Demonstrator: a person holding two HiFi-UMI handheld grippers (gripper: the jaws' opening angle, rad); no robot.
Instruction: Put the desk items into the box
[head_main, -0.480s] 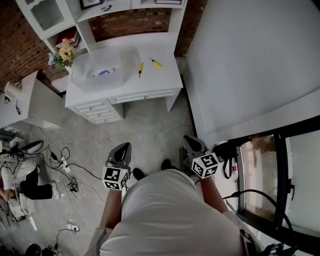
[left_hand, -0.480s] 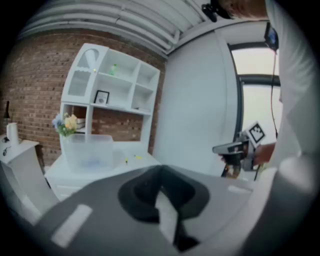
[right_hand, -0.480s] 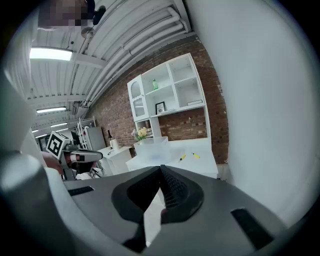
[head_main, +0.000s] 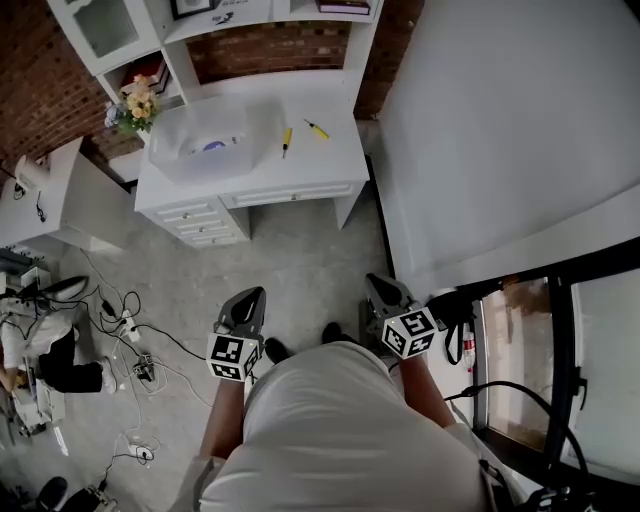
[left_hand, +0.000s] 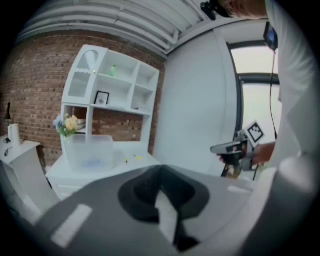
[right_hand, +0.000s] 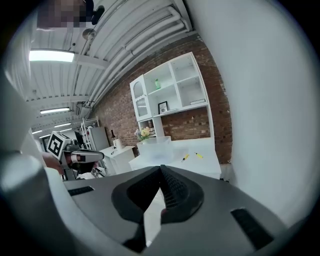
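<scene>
A clear plastic box (head_main: 205, 140) (left_hand: 90, 152) (right_hand: 156, 146) stands on the white desk (head_main: 300, 170) at the far end of the room, with something blue inside it. To the right of the box, two small yellow tools (head_main: 286, 140) (head_main: 317, 129) lie on the desktop; they also show as the yellow tools (right_hand: 185, 158) (right_hand: 199, 155) in the right gripper view. My left gripper (head_main: 250, 293) (left_hand: 161, 168) and right gripper (head_main: 378, 280) (right_hand: 161, 167) are held close to the person's body, far from the desk. Both have their jaws shut with nothing between them.
A vase of flowers (head_main: 135, 103) stands at the desk's left corner under white shelves (head_main: 200, 20). A white wall panel (head_main: 500, 130) runs along the right. At the left are a side table (head_main: 60, 200), floor cables (head_main: 130, 330) and a seated person (head_main: 40, 360).
The head view has shifted a little, so the desk sits slightly lower and further right in the picture. Both grippers keep their places and stay shut.
</scene>
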